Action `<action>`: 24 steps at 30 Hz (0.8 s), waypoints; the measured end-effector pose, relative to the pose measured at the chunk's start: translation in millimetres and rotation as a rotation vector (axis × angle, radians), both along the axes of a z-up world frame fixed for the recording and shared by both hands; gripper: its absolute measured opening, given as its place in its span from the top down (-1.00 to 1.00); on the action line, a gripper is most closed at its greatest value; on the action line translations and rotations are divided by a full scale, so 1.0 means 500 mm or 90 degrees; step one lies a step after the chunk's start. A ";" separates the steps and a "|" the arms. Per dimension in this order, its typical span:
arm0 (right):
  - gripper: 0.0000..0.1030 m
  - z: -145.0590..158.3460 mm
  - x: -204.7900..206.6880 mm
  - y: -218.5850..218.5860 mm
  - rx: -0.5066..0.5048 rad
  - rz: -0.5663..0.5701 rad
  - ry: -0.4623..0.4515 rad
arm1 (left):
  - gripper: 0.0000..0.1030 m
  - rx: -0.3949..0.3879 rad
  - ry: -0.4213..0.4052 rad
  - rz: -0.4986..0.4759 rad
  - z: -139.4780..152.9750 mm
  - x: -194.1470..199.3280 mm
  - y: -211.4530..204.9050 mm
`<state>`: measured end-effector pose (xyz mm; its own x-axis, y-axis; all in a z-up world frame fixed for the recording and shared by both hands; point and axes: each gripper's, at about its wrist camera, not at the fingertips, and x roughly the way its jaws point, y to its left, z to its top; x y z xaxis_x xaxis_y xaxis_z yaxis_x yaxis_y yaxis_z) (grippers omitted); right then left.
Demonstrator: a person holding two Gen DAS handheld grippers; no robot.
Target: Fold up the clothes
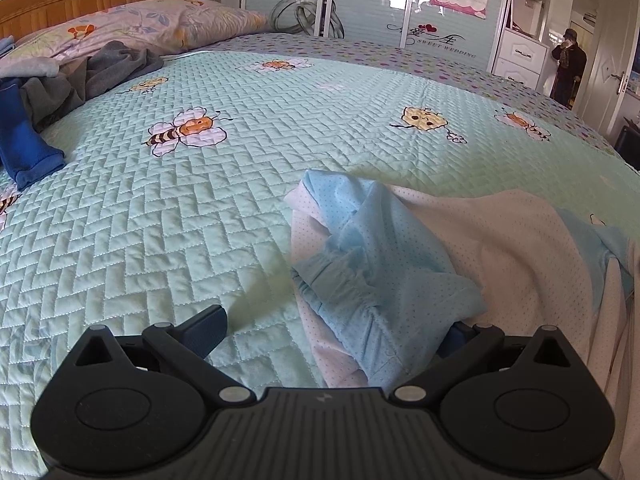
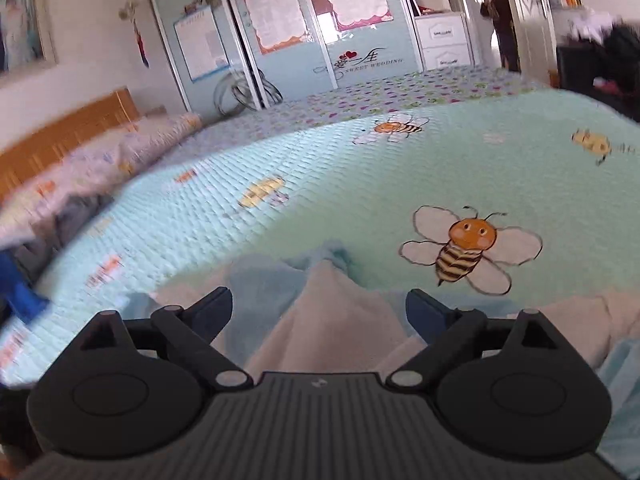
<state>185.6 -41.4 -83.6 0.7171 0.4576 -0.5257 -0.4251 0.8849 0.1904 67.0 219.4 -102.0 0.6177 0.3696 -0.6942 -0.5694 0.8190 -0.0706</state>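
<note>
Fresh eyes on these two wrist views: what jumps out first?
The mint quilted bedspread with cartoon bees fills both views, and a crumpled blue-and-white garment lies on it right in front of the open left gripper. The open right gripper straddles a raised white fold of that cloth. Far off, darker clothes are heaped by the pillow, and a person stands in the doorway.

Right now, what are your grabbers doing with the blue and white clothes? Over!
Left gripper open, blue and white garment lying between its fingers. Right gripper open over a raised fold. Other clothes piled by the pillow, out of the way.
</note>
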 end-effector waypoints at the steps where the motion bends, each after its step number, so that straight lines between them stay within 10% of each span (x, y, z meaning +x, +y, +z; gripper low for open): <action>1: -0.61 -0.012 0.004 0.012 -0.047 0.000 -0.007 | -0.99 0.000 0.001 -0.001 0.000 0.001 0.000; 4: 0.65 -0.043 0.020 0.012 -0.060 0.023 0.051 | -0.99 -0.005 0.000 -0.001 -0.001 0.003 0.004; 8: 0.88 -0.041 -0.008 -0.031 0.010 0.014 0.050 | -0.99 -0.010 -0.003 0.000 -0.001 0.004 0.008; 14: 0.88 0.049 -0.107 -0.102 0.215 0.126 0.048 | -0.99 -0.019 -0.012 0.019 0.003 -0.004 0.023; 19: 0.86 0.061 -0.266 -0.073 0.062 0.303 0.031 | -0.99 -0.024 -0.021 0.042 0.009 -0.019 0.037; 24: 0.54 -0.035 -0.343 -0.058 -0.077 0.272 0.067 | -0.99 -0.009 -0.017 0.044 0.010 -0.034 0.033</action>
